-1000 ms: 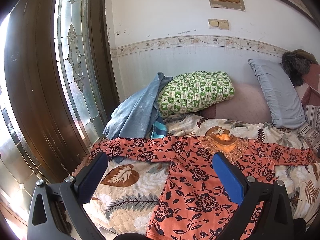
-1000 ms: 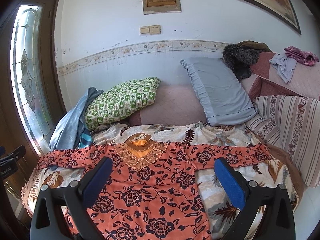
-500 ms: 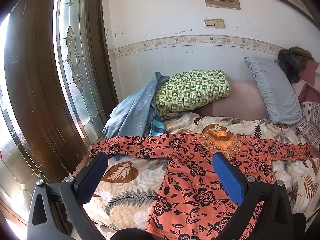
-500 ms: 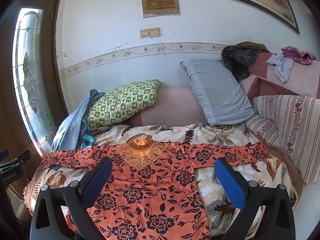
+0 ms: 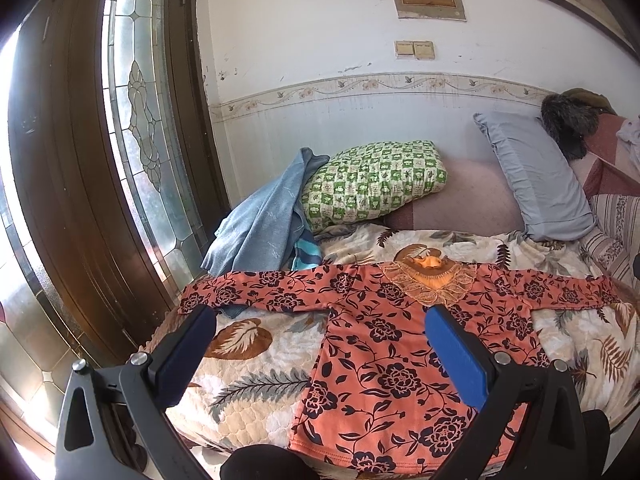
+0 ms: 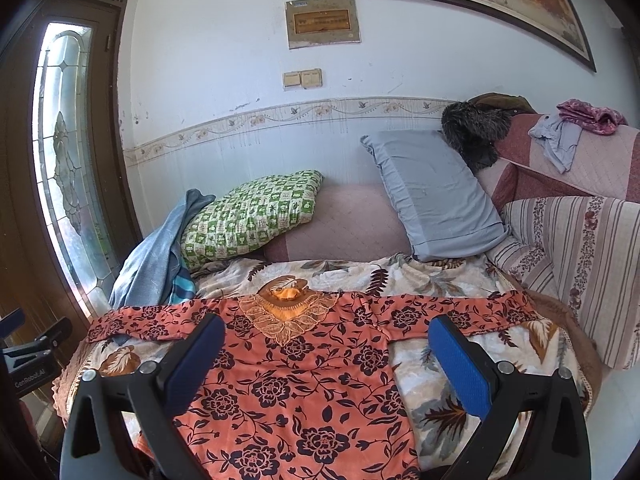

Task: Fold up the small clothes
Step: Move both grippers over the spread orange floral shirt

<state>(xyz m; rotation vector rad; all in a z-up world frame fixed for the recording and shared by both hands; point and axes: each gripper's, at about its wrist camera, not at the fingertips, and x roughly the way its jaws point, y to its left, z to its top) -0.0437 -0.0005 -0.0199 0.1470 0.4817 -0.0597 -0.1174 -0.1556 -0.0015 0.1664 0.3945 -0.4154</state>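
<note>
Orange floral top (image 5: 384, 344) lies flat on the bed (image 5: 256, 364), sleeves spread twd both side edges, collar twd the far edge w/ pillows, hem at near edge. Left tool (image 5: 320, 344) wide open, holding nothing. Right tool (image 6: 326, 344) also wide open, empty, above the top

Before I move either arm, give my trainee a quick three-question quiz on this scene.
1. True or false: the orange floral top lies spread flat with both sleeves out.
2. Which cushion touches the blue towel: A) green checked pillow, B) grey pillow?
3. Fill in: the jaws of the left gripper and right gripper are ____.

Key: 1 true; 2 A; 3 open.
</note>
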